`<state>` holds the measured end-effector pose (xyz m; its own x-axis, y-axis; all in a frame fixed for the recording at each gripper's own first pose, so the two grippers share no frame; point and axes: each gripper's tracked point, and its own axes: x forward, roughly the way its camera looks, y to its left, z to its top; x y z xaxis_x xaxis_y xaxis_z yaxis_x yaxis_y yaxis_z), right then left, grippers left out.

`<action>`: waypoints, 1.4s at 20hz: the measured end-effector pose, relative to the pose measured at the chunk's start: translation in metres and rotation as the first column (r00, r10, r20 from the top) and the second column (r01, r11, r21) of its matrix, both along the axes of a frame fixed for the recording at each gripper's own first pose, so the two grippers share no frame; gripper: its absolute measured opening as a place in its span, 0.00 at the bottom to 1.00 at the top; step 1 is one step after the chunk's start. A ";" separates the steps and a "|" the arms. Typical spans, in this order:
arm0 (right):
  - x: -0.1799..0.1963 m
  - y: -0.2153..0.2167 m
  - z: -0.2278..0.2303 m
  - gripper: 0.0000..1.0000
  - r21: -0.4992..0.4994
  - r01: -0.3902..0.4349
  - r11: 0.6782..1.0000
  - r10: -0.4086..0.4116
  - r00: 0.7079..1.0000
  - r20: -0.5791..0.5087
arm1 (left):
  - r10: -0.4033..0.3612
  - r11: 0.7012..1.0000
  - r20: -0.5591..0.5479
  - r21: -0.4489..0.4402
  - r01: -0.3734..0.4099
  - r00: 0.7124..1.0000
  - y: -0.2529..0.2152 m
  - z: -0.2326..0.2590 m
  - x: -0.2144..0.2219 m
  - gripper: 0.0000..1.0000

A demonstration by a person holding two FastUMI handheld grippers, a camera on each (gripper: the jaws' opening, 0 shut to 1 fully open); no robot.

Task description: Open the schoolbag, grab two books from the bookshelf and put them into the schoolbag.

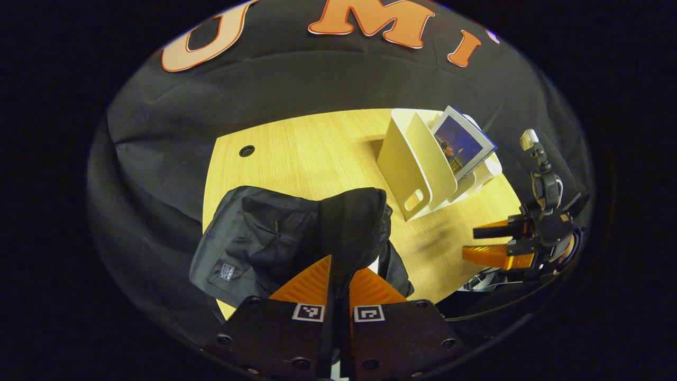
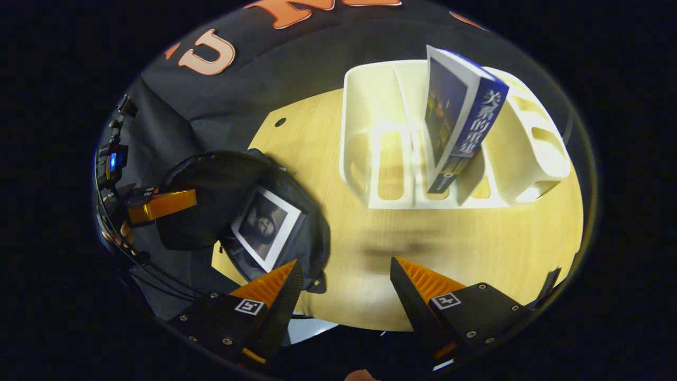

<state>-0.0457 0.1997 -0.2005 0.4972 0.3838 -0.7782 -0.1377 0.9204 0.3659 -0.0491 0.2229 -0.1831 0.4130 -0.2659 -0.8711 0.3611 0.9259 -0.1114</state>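
The left gripper (image 1: 338,275) pinches the raised flap of the soft black fabric schoolbag (image 1: 275,238), both fingers pressed on it. The right gripper (image 2: 344,280) stands wide apart over bare pale wood-grain table (image 2: 476,248). One book (image 2: 266,225) lies in the schoolbag's mouth. Beyond, a blue-spined book (image 2: 457,121) leans in the slotted cream plastic bookshelf (image 2: 370,137), near the table's far edge.

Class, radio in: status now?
Left tongs shut on schoolbag flap. Right tongs open, empty. One book bagged; one in bookshelf. Path unobstructed.
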 end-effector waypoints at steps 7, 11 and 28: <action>0.017 -0.061 0.045 0.99 -0.130 -0.035 0.991 0.039 0.999 0.034 | -0.002 1.000 -0.003 -0.003 0.002 1.000 0.000 -0.002 -0.001 0.06; 0.036 -0.086 0.069 0.99 -0.204 -0.045 0.978 0.055 0.998 0.042 | -0.002 1.000 -0.004 -0.008 0.002 1.000 0.000 -0.004 -0.001 0.06; 0.145 -0.137 0.107 0.99 -0.244 -0.028 0.969 0.023 0.999 -0.024 | 0.005 1.000 -0.027 -0.010 -0.005 1.000 0.001 -0.009 -0.002 0.06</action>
